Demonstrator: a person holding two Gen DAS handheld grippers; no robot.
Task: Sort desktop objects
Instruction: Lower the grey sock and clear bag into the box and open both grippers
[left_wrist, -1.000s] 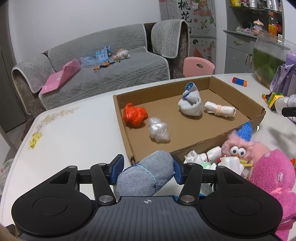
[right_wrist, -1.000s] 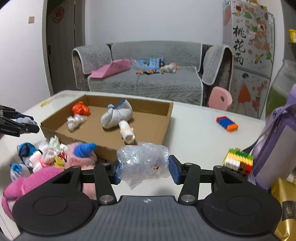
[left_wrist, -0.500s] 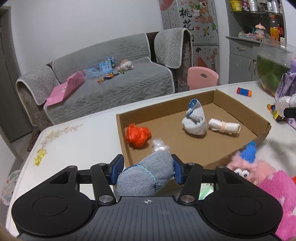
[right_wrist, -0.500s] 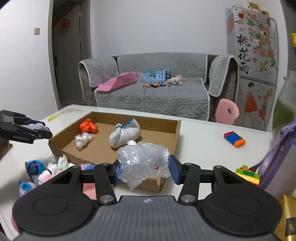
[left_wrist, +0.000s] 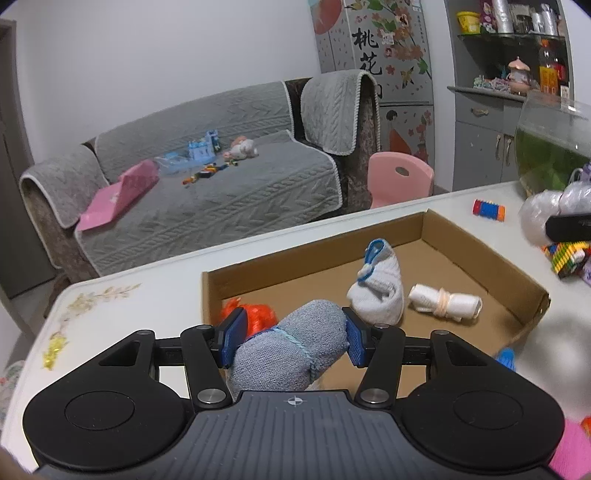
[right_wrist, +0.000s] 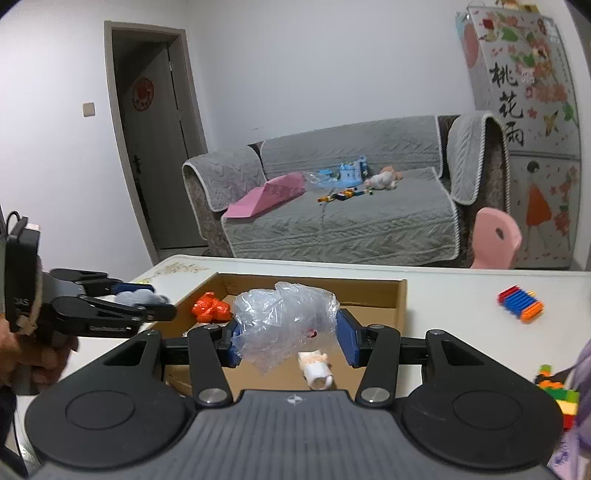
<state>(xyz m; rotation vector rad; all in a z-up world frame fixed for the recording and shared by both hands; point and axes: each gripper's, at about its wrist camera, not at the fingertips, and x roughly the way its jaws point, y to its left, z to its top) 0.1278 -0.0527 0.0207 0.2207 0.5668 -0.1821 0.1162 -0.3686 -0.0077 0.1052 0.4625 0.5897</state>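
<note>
My left gripper (left_wrist: 293, 338) is shut on a rolled grey-blue sock (left_wrist: 291, 350) and holds it over the near left corner of the shallow cardboard box (left_wrist: 480, 243). My right gripper (right_wrist: 286, 338) is shut on a crumpled clear plastic bag (right_wrist: 284, 325) above the box's near side (right_wrist: 400, 299). In the box lie a red crumpled bag (left_wrist: 260, 314), a white sock bundle with blue trim (left_wrist: 378, 290) and a rolled white sock (left_wrist: 445, 304). The left gripper with its sock also shows in the right wrist view (right_wrist: 140, 299).
On the white table (left_wrist: 147, 295) a striped toy block (left_wrist: 487, 209) and a stack of colourful bricks (left_wrist: 565, 254) lie right of the box. A fish tank (left_wrist: 550, 147) stands far right. A grey sofa (left_wrist: 207, 192) and pink chair (left_wrist: 399, 177) are behind the table.
Both grippers have risen and moved forward over the box with their loads still held. The pink plush toys and sock pile have dropped almost out of view below.
</note>
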